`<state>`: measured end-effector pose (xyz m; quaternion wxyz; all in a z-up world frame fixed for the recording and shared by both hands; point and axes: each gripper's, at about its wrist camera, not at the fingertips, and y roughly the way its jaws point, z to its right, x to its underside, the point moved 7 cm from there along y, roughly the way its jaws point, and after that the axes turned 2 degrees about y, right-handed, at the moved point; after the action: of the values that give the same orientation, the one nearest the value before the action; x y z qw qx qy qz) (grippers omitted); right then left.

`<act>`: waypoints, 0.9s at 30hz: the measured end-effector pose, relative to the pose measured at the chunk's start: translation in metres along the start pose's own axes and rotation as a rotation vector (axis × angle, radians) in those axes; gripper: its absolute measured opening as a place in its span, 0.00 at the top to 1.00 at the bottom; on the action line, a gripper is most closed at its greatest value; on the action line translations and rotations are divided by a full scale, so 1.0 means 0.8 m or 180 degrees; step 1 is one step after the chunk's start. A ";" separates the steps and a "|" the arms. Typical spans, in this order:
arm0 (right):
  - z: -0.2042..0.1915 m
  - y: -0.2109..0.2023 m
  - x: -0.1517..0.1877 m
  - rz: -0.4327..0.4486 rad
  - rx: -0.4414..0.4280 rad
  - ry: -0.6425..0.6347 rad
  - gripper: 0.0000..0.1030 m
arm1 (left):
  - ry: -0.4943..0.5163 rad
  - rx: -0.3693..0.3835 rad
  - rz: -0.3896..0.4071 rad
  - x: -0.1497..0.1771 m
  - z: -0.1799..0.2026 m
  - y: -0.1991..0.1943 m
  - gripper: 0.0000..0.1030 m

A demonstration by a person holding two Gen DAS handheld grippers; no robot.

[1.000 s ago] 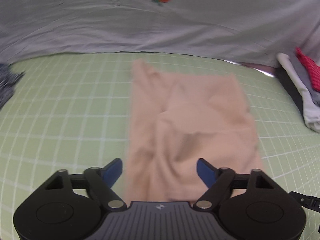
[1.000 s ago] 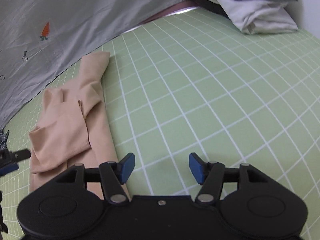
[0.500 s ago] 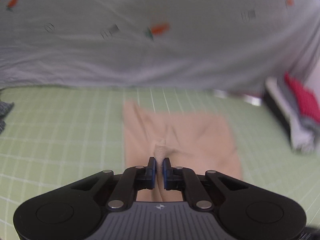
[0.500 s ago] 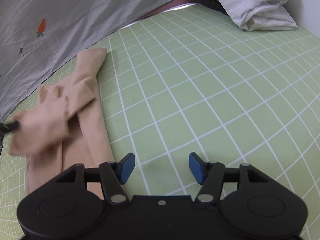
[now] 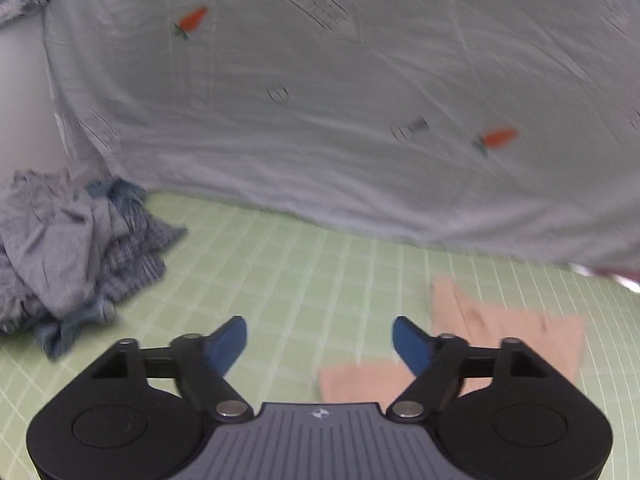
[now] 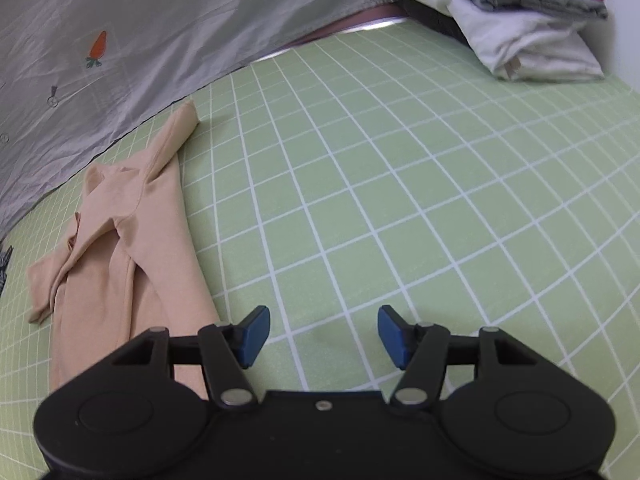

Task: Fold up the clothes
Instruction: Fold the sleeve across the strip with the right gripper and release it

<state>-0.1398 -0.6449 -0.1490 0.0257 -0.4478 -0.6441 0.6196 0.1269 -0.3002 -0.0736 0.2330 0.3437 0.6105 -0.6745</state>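
- My left gripper hangs above the green grid mat, its jaws opening with nothing between the blue pads; only bare mat shows in the gap.
- My right gripper is held released over the mat, jaws parted around empty grid squares, touching no cloth.
- The peach garment lies on the mat just left of my right gripper, partly folded, one narrow end reaching up toward the grey sheet; in the left wrist view it sits low and to the right, partly behind my right-hand finger.
- A crumpled heap of blue-grey clothes rests at the mat's left edge, well apart from the peach piece; the blur makes it hard to say how many garments it holds.
- A neat stack of folded clothes, white below, grey and red on top, sits at the mat's far right corner.
- The carrot-print sheet hangs behind the mat.
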 end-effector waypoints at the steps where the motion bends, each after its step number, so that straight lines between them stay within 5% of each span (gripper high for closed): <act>1: -0.002 -0.003 0.000 0.0015 0.0008 -0.0046 0.41 | 0.0023 0.0041 -0.0103 0.015 0.005 -0.003 0.19; 11: -0.050 -0.049 0.048 0.0116 -0.0071 -0.0827 0.40 | -0.0094 0.0503 -0.0766 0.158 0.046 -0.074 0.17; 17: -0.068 -0.053 0.101 -0.0013 -0.0002 -0.1180 0.54 | 0.0102 0.0650 -0.0824 0.196 0.057 -0.123 0.14; 20: -0.065 -0.056 0.114 -0.0016 0.0021 -0.1217 0.69 | 0.0116 0.0720 -0.0875 0.213 0.056 -0.146 0.14; 22: -0.064 -0.059 0.119 0.0024 -0.0002 -0.1226 0.89 | 0.0153 0.0727 -0.0884 0.221 0.052 -0.161 0.14; 27: -0.069 -0.078 0.114 0.0157 -0.0181 -0.1032 0.95 | 0.0079 0.0633 -0.0852 0.224 0.016 -0.182 0.14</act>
<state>-0.1961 -0.5362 -0.1328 -0.1065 -0.3581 -0.6459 0.6657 -0.0998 -0.2729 -0.1112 0.0983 0.2890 0.5838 -0.7523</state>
